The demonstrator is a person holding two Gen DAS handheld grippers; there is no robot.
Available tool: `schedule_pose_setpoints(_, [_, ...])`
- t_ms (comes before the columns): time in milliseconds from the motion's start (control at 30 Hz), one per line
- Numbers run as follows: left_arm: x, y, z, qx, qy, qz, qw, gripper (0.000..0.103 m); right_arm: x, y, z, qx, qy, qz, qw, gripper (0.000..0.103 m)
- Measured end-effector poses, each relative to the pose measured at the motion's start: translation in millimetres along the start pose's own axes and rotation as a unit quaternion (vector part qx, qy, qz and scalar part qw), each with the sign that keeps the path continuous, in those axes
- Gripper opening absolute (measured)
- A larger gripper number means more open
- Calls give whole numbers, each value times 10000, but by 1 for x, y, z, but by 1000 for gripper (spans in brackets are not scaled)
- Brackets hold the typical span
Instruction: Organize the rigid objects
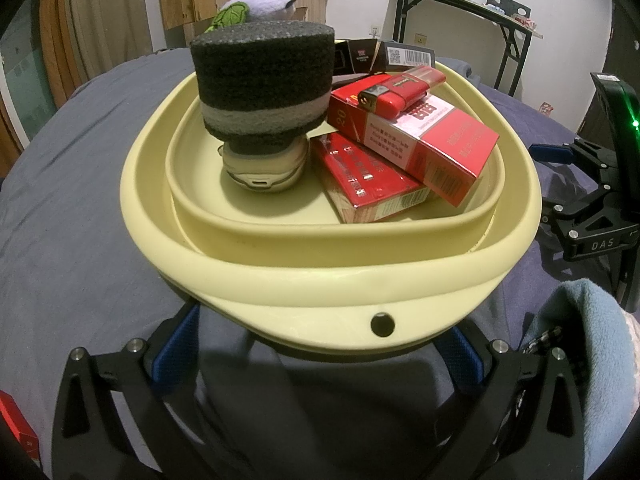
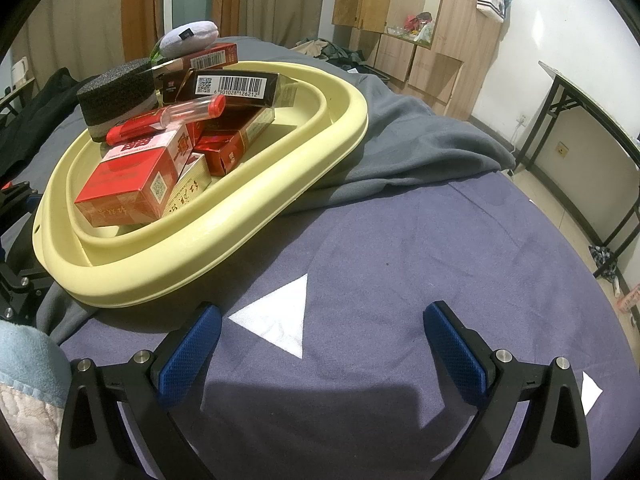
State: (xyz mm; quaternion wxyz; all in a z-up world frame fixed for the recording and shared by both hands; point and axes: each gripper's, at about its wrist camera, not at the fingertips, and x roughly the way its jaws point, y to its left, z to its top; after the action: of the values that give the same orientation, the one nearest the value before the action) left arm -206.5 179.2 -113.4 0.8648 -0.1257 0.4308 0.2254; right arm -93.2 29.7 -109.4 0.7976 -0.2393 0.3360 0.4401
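A pale yellow basin (image 1: 320, 272) (image 2: 280, 196) sits on the bed. Inside it a dark foam sponge (image 1: 264, 80) (image 2: 116, 92) rests on a white rounded object (image 1: 264, 172). Beside them lie red cigarette packs (image 1: 420, 148) (image 2: 124, 184), with a red lighter (image 1: 400, 92) (image 2: 168, 120) on top. A dark barcoded box (image 1: 404, 56) (image 2: 236, 88) lies at the far side. My left gripper (image 1: 320, 344) is open, its blue pads (image 1: 176, 352) tucked just under the basin's near rim. My right gripper (image 2: 324, 344) is open over bare sheet, right of the basin, holding nothing.
A grey blanket (image 2: 420, 152) is bunched behind the basin. A white triangle (image 2: 280, 320) marks the blue sheet. A plush toy (image 1: 260, 4) lies beyond. Light blue fleece (image 1: 580, 340) is near my right side. A folding table (image 2: 592, 120) stands by the wall.
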Motion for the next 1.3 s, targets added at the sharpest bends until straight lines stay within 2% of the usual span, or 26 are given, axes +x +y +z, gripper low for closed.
schedule_pose_setpoints(1300, [-1, -2, 0, 4, -13, 4, 10000, 103, 0, 0, 0, 1, 0, 1, 10000, 103])
